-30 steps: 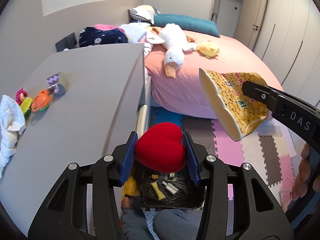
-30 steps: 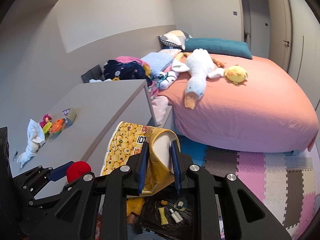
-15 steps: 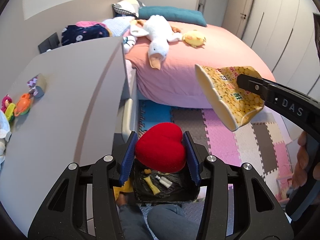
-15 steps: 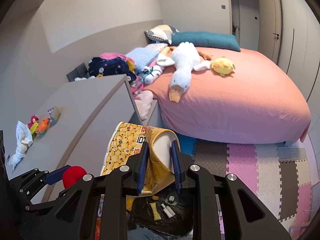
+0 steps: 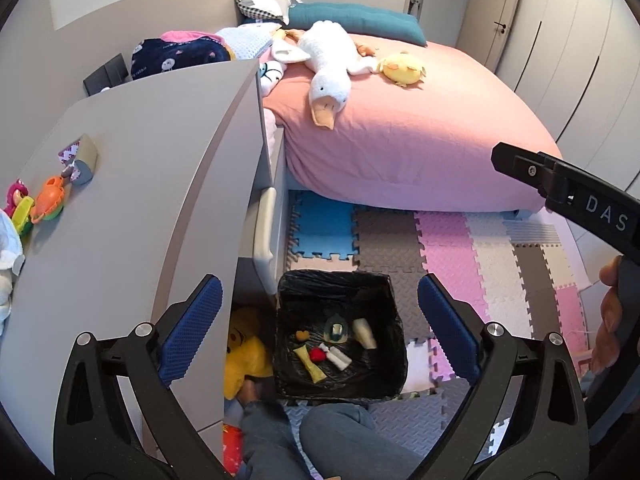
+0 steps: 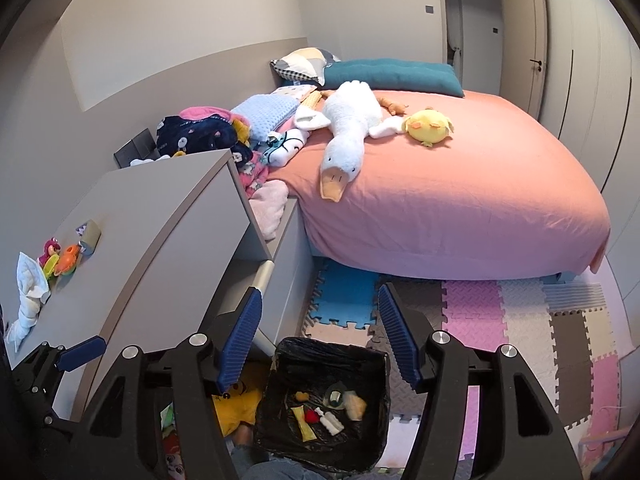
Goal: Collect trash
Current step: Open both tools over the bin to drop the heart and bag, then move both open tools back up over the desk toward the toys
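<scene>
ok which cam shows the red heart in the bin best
The left wrist view: the red heart lies unobstructed on the black liner of the trash bin, beside a yellow wrapper. The right wrist view shows it too, but smaller and more blurred.

The bin [image 5: 394,300] wears a glossy black liner, and inside it lie a small red heart [image 5: 317,355], a yellow wrapper [image 5: 309,364], a white tube [image 5: 338,358] and a cream-and-yellow packet [image 6: 355,403]. Both grippers — left gripper [image 5: 318,332] and right gripper [image 6: 318,340] — are black with ribbed blue pads [image 5: 191,332]. The dresser [image 5: 132,184] is plain grey; near its left edge sit pink, orange and lime-green toys [image 5: 36,206]. The floor mat [image 5: 452,248] is a jigsaw of blue, grey, pink and white tiles. The bed sheet [image 5: 420,140] is salmon pink — on it a white goose [image 5: 330,64] with an orange bill, and a yellow chick [image 5: 402,69].
</scene>
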Action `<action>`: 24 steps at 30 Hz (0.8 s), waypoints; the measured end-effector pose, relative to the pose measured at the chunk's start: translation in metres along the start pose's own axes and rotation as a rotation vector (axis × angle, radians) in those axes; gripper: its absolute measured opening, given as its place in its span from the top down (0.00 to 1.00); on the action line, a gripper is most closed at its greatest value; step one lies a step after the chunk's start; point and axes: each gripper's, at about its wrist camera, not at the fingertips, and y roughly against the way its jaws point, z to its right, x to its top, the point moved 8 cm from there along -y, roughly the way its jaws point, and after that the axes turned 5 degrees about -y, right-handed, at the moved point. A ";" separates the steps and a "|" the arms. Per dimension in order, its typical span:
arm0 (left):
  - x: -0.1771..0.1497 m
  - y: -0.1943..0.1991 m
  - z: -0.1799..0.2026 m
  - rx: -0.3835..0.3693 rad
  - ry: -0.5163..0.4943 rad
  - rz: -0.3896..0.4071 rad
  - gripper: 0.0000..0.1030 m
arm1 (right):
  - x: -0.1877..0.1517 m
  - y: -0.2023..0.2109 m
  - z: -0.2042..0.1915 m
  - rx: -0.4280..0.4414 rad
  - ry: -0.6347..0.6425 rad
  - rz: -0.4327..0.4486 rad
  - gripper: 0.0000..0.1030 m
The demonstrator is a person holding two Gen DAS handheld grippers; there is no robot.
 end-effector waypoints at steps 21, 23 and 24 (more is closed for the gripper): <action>-0.011 0.020 -0.048 0.076 0.066 0.018 0.08 | -0.011 -0.006 -0.058 0.088 0.077 -0.026 0.35; -0.014 0.024 -0.059 0.090 0.080 0.020 0.08 | -0.012 -0.008 -0.070 0.100 0.095 -0.030 0.35; -0.015 0.026 -0.065 0.099 0.086 0.021 0.08 | -0.013 -0.008 -0.075 0.104 0.102 -0.031 0.35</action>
